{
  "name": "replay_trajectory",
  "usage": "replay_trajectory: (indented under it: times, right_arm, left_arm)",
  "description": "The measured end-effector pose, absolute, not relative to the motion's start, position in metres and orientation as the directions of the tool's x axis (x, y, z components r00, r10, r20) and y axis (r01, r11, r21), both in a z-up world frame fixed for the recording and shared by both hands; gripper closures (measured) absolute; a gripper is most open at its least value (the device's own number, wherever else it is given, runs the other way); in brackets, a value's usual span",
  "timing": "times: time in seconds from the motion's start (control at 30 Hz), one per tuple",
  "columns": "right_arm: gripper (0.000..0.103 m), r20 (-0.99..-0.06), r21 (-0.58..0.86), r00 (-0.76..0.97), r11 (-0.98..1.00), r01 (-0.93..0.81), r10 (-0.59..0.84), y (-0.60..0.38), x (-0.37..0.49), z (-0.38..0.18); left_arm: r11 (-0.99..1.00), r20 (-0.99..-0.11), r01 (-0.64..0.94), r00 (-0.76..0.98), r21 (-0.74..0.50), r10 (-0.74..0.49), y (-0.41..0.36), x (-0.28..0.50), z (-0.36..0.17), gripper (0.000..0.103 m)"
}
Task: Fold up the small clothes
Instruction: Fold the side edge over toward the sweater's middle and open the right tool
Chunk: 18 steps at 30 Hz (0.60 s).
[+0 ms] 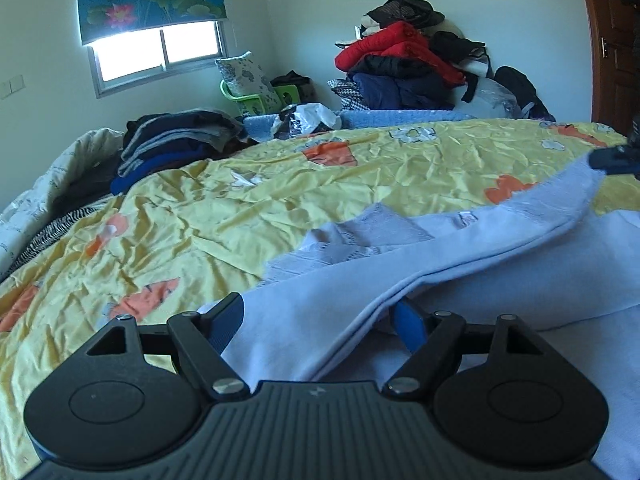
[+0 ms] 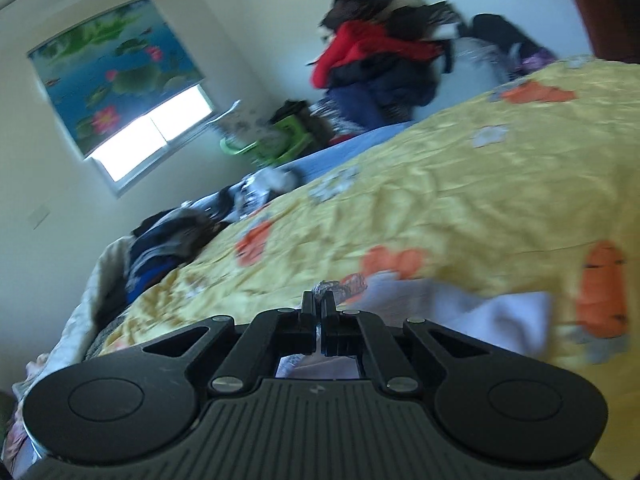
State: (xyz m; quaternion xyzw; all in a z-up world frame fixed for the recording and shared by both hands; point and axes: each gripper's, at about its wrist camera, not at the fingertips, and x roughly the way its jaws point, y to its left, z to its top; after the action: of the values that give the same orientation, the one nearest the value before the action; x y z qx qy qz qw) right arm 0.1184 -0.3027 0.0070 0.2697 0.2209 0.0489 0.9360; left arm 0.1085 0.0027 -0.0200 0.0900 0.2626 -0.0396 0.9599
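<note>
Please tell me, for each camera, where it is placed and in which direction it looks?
Left wrist: sits on the left claw, looking across the yellow bedspread toward the window; its open fingers straddle the light blue garment.
Right wrist: sits on the right claw, tilted, same direction; its fingers are shut on the garment's edge.
Shared: bedspread, window, red jacket pile, garment.

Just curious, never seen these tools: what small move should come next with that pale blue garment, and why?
Probably carry the pinched edge across: the right hand-held gripper is shut on the garment, lifting it, while the left hand-held gripper sits open around its lower part.
</note>
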Motion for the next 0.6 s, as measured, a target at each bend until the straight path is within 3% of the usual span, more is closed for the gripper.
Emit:
replay_trajectory:
  times: [0.6]
  right_arm:
    - [0.097,-0.439,0.394,0.898,0.894,0.214,-0.021,-0.355,0.071,-0.026]
  left_arm:
    - [0.98,-0.547,0.151,0.835,0.132,-0.055,-0.004,0.097,-0.026,0.023]
